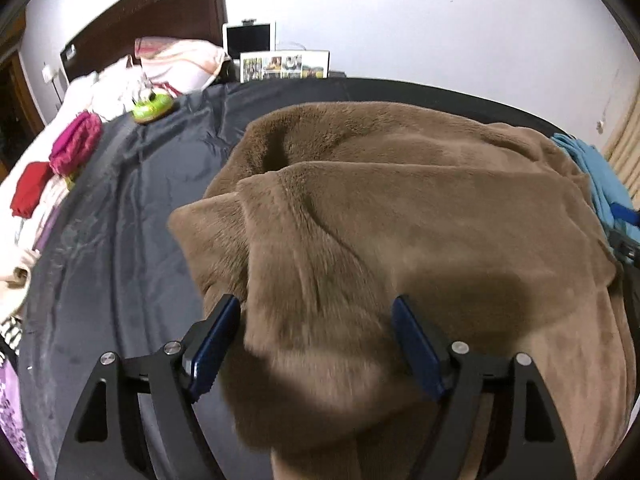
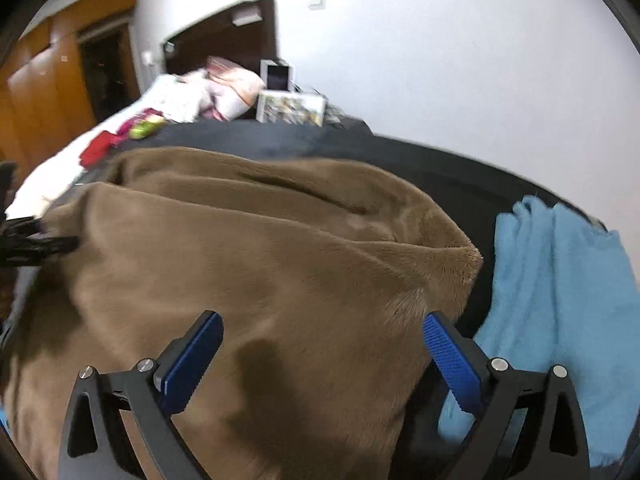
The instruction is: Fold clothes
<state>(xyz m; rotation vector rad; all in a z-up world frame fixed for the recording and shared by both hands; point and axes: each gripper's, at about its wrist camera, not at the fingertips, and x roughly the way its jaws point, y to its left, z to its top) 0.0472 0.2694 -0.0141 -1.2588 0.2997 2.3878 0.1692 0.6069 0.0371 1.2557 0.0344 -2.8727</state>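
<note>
On the dark sheet (image 1: 132, 208) covering the bed lies a brown plush garment (image 1: 400, 208), spread wide, with one layer already turned over the rest so that a thick folded edge runs across it from side to side. Its long axis seems to lie crosswise to both grippers. The near edge sits right under them and the bulk stretches away towards the headboard (image 1: 168, 12). The left gripper (image 1: 316, 312) hangs over the garment's left near corner, jaws apart, with nothing pinched; fleece bulges between the fingers without being pressed. The right gripper (image 2: 324, 328) stands over the right near corner, jaws spread wide and empty, its right finger close to the garment's edge. Each hand is nearest its own corner, so a grab of the near edge to carry it away looks likely, though that is only a judgement. The pile is thick, soft and matte, creased in shallow ridges. A blue towel (image 2: 560, 300) lies just beside its right edge, and folded red and pink items (image 1: 52, 168) sit well apart along the sheet's left side
</note>
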